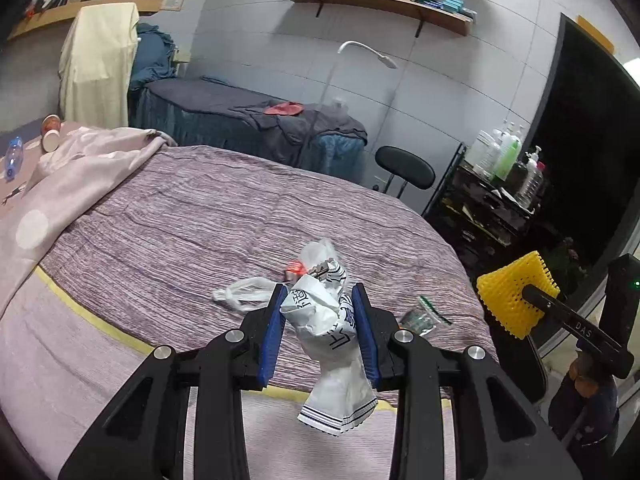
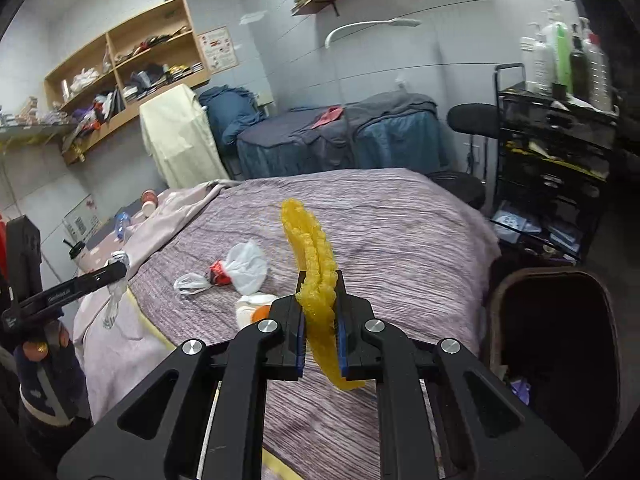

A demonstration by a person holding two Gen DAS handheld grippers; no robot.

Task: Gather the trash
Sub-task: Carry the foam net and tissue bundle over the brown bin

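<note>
My left gripper (image 1: 320, 296) is shut on a crumpled white paper bag with black print (image 1: 328, 332), held above the purple bedspread (image 1: 160, 220). My right gripper (image 2: 319, 284) is shut on a yellow foam net sleeve (image 2: 310, 248); the sleeve also shows in the left wrist view (image 1: 514, 294). On the bed lie a clear plastic bag with a red wrapper (image 2: 236, 268), a white and orange wrapper (image 2: 254, 308) and a small green-printed packet (image 1: 420, 318). A dark bin (image 2: 556, 332) stands at the bed's right side.
A pink blanket (image 1: 60, 168) lies at the bed's head with paper cups (image 1: 51, 134) and a blue bottle (image 1: 14, 156). A black stool (image 1: 404, 170), a black cart with bottles (image 2: 556, 120) and a second bed (image 2: 332, 136) stand beyond.
</note>
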